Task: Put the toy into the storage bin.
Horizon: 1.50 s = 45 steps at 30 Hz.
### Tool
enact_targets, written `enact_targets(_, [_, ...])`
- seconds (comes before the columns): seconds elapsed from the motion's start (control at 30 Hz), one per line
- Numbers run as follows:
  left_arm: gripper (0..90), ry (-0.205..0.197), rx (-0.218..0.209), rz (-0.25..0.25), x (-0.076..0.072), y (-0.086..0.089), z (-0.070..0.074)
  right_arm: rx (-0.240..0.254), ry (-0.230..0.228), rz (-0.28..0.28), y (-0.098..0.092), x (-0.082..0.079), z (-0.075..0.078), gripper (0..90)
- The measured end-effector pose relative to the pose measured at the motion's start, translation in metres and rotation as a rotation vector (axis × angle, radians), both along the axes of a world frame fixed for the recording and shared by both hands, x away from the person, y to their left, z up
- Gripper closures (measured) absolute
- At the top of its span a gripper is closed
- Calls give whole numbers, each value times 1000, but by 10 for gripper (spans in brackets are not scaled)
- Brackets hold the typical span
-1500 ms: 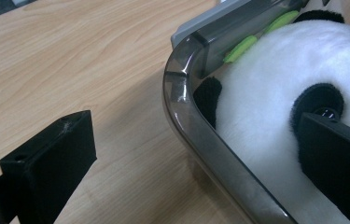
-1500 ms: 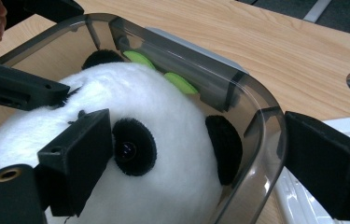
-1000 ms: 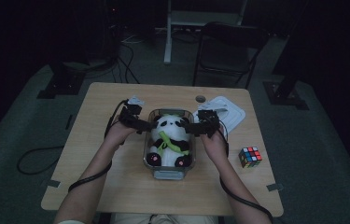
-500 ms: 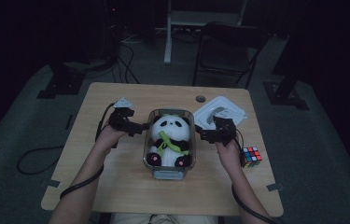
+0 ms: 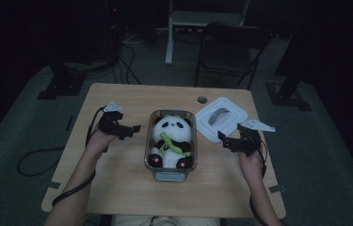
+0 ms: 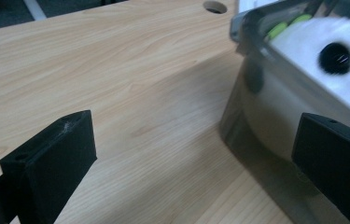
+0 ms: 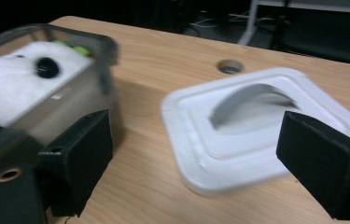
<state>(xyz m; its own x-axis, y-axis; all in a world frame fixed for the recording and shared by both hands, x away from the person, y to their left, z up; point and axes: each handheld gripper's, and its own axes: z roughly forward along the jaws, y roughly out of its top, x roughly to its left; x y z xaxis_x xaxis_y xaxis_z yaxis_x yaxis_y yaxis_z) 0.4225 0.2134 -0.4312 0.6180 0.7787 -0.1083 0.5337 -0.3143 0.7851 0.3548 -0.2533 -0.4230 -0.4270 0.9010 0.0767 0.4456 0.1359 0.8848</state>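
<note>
Tabletop: panda (image 5: 170,141) lies lengthwise in bin (image 5: 150,155), head away; both grippers' fingers released.

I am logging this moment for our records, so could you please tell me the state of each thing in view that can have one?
Clear container: open, lid off, panda inside.
Panda plush: lying face up in the container.
White lid: flat on the table, beside the container.
Left hand-held gripper: open, holding nothing.
Right hand-held gripper: open, holding nothing.

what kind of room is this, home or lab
Probably a lab or recording workroom: a bare wooden table with a cable hole, floor cables, dark equipment stands, and a black chair.
</note>
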Motion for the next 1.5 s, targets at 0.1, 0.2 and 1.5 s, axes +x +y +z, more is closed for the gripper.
enact_targets(0.1, [5, 4, 1, 12, -1, 4, -5, 7, -1, -29, -12, -5, -2, 104])
enact_targets(0.2, [5, 8, 3, 20, -2, 9, -10, 1, 2, -47, -23, -9, -5, 104])
enact_targets(1.5, [5, 61, 38, 189, -39, 57, -77, -74, 202, -254, -75, -50, -84, 178])
